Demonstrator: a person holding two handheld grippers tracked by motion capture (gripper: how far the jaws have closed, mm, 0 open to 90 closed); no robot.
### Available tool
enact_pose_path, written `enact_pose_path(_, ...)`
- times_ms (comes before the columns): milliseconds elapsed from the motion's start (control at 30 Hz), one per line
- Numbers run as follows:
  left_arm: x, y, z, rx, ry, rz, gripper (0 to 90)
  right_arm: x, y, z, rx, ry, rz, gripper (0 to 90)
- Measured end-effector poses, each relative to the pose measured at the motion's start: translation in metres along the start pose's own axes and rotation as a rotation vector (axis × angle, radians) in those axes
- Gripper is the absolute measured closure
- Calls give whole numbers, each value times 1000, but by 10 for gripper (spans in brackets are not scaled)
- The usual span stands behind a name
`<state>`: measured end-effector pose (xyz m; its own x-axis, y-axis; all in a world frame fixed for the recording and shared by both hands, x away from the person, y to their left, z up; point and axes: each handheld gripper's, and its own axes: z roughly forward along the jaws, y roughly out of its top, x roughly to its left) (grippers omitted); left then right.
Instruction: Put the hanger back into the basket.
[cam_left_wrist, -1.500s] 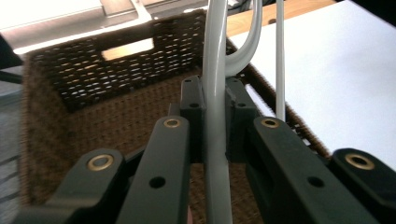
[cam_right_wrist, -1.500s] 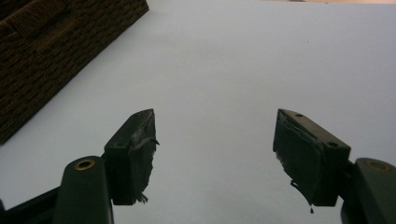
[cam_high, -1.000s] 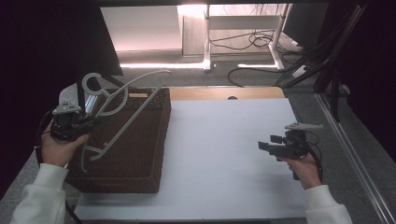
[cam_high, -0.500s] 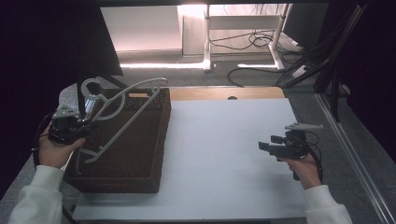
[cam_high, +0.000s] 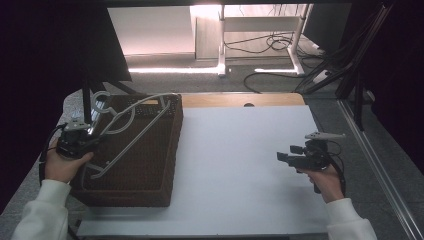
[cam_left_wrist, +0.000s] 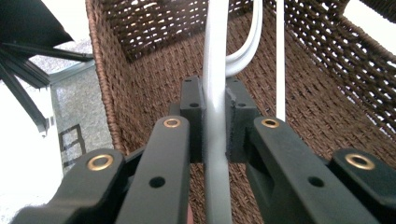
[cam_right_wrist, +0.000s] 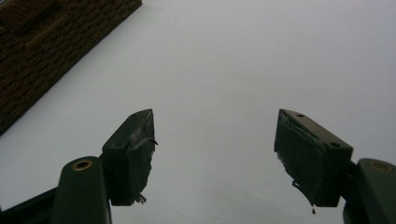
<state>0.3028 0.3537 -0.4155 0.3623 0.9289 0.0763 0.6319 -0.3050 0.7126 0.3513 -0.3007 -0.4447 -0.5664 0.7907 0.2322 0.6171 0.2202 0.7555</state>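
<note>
A pale grey clothes hanger (cam_high: 131, 136) lies slanted over a brown wicker basket (cam_high: 173, 150) at the left of the white table (cam_high: 240, 150). My left gripper (cam_high: 81, 138) is at the basket's left rim, shut on the hanger. In the left gripper view the pads clamp the hanger's bar (cam_left_wrist: 215, 70) at my left gripper (cam_left_wrist: 215, 116), with the basket's inside (cam_left_wrist: 154, 56) behind. My right gripper (cam_high: 283, 157) hovers over the table's right side, open. In the right gripper view my right gripper (cam_right_wrist: 215, 154) has nothing between its jaws, and the basket's wall (cam_right_wrist: 46, 42) is at the upper left.
The basket takes up the table's left third. A wooden strip (cam_high: 240, 100) runs along the far edge. Beyond it are a desk frame (cam_high: 222, 45) and floor cables (cam_high: 270, 42). A black post (cam_high: 87, 100) stands by the basket's far left corner.
My left hand has sunk with the hanger, which now lies lower and closer to the basket. The right hand has stayed where it was.
</note>
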Motion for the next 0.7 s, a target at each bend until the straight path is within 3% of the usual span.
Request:
enact_pose_path(100,2,-2,3,13,-16,-19,815,0,0,0,-1,0,-1,293)
enact_pose_path(167,4,-3,7,34,-58,-50,801,0,0,0,0,0,0,293)
enact_pose_path(300,2,-4,12,61,-73,-42,560,0,0,1,6,1,-2,292)
enact_pose_path(367,-2,-2,11,52,-49,-29,446,0,0,1,6,1,-1,292)
enact_pose_path(467,-6,2,8,37,-66,-9,317,0,0,1,7,1,-2,292)
enact_pose_path(700,-23,9,2,8,-120,-6,268,-1,-1,0,1,20,8,291)
